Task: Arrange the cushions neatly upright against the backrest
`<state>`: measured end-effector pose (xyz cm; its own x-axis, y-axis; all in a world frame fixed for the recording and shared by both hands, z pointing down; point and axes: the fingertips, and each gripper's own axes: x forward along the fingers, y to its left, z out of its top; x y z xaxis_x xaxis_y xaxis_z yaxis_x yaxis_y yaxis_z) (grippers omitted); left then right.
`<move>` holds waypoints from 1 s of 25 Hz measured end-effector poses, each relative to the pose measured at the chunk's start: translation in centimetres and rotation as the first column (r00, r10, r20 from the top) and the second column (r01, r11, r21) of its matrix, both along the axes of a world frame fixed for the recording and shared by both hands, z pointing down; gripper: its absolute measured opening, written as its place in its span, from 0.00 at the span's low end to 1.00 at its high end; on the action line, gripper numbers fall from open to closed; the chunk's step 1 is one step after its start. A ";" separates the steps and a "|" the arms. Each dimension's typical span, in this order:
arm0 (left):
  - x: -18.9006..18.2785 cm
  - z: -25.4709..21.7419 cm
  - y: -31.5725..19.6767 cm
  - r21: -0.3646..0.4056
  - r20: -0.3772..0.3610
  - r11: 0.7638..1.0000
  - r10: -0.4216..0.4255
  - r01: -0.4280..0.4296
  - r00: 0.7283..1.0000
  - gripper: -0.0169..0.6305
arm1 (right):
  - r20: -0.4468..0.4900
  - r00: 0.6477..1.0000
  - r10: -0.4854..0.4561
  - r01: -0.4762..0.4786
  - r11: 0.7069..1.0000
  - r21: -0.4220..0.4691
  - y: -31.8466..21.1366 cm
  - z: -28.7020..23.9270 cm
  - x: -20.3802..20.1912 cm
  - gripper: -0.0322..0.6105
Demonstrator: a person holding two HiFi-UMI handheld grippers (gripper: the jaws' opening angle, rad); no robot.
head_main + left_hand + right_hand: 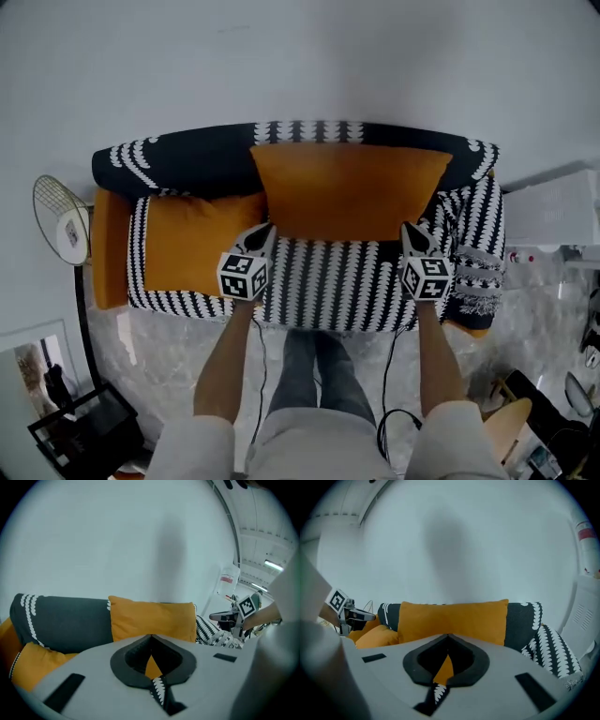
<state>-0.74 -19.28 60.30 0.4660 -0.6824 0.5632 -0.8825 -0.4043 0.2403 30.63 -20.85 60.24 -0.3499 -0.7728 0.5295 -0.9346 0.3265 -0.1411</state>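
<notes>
Both claws are pinched tight with nothing between them. The left claw (pixel 150 637) and right claw (pixel 448 637) sit near the lower corners of the big orange cushion (pixel 349 192), which stands upright against the backrest (pixel 187 159) mid-sofa. I judge that one placed. A second orange cushion (pixel 197 244) lies slumped on the seat (pixel 328 281) by the left armrest (pixel 111 246). Next I'd open a claw, reach left, grip its edge and stand it up.
</notes>
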 end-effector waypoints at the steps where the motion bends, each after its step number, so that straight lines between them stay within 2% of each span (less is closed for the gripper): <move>1: -0.1 -0.9 0.1 0.014 -0.005 1.000 -0.006 0.006 1.000 0.07 | 0.009 1.000 -0.006 0.005 1.000 0.010 0.0 -0.7 -0.3 0.10; 7: -2.2 -4.5 1.8 0.063 0.001 0.996 -0.063 0.062 0.998 0.07 | 0.037 0.995 -0.093 0.091 0.994 0.064 0.1 -3.7 -3.7 0.10; 12: -6.0 -5.9 5.2 0.078 0.001 0.983 -0.169 0.168 0.986 0.07 | 0.042 0.967 -0.252 0.248 0.965 0.087 0.6 -5.0 -10.6 0.10; 15: -9.0 -6.4 8.1 0.073 -0.007 0.962 -0.264 0.264 0.964 0.07 | 0.045 0.924 -0.379 0.375 0.923 0.086 1.6 -5.3 -16.4 0.10; 20: -13.1 -6.9 12.8 0.072 0.004 0.923 -0.380 0.378 0.925 0.07 | 0.043 0.828 -0.559 0.555 0.828 0.082 4.0 -5.7 -25.8 0.10; 25: -17.8 -7.0 17.9 0.066 0.017 0.855 -0.516 0.514 0.856 0.07 | 0.066 0.717 -0.693 0.689 0.720 0.083 7.0 -5.8 -34.4 0.10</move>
<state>-18.50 -1.40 53.32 0.0205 -0.8508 0.5250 -0.9753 0.0986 0.1978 -3.78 -13.84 54.48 -0.8387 -0.3214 0.4396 -0.4310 0.8852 -0.1751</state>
